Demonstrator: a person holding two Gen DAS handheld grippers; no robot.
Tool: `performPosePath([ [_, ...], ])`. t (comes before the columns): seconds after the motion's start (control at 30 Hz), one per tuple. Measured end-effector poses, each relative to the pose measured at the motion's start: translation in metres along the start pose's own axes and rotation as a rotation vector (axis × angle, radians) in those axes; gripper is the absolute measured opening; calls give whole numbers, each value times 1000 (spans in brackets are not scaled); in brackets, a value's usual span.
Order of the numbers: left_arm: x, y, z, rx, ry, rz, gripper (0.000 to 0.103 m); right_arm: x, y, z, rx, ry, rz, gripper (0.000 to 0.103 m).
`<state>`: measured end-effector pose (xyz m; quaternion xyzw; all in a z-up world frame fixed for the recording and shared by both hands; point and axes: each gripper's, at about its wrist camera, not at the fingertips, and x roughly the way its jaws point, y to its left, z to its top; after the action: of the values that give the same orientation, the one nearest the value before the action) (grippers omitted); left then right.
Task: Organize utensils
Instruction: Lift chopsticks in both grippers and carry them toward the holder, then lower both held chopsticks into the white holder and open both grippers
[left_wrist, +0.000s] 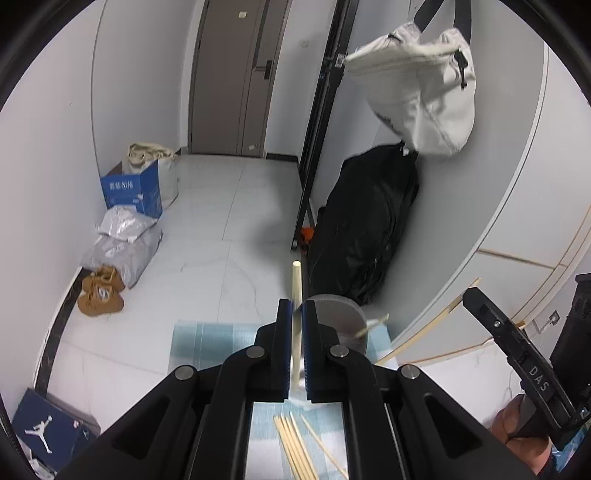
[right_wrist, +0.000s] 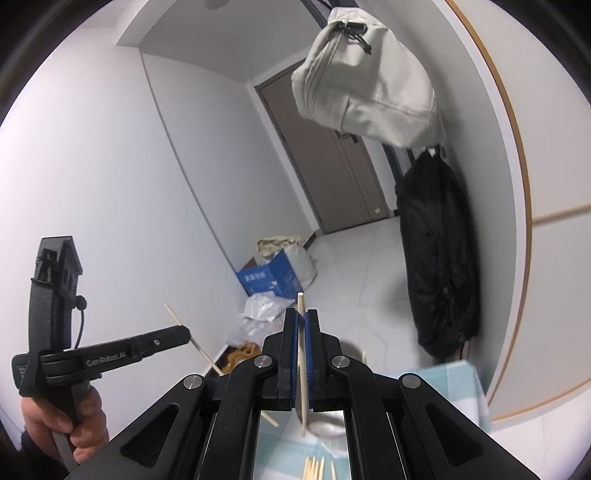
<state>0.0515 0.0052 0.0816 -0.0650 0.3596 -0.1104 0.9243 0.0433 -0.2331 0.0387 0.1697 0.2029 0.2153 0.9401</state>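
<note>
Left tongs (left_wrist: 296, 310) clamped on one chopstick (left_wrist: 296, 280), right tongs (right_wrist: 301, 321) clamped on another chopstick (right_wrist: 301, 306), above the tabletop (left_wrist: 207, 336); spare chopsticks (left_wrist: 295, 446) partly hidden, grey cup (left_wrist: 332, 314) half hidden.

A pale wooden chopstick (left_wrist: 296, 291) stands between the jaws of the left gripper (left_wrist: 296, 306), above the blue-and-white checked tablecloth (left_wrist: 207, 336). A round grey metal holder (left_wrist: 338, 314) sits just beyond it toward the cloth's far edge, with chopsticks inside. A bundle of loose wooden chopsticks (left_wrist: 295, 446) lies on the cloth nearer. The right gripper (right_wrist: 301, 317) grips another thin wooden chopstick (right_wrist: 302, 354) over the holder.
</note>
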Motion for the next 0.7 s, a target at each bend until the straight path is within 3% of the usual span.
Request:
performPosePath([
  [0.37, 21, -13, 46, 26, -17, -19, 1, 27, -6, 51, -32, -32, -54, 3],
  [0.7, 62, -18, 49, 15, 21, -62, 1, 60, -19, 52, -88, 1, -99, 3],
])
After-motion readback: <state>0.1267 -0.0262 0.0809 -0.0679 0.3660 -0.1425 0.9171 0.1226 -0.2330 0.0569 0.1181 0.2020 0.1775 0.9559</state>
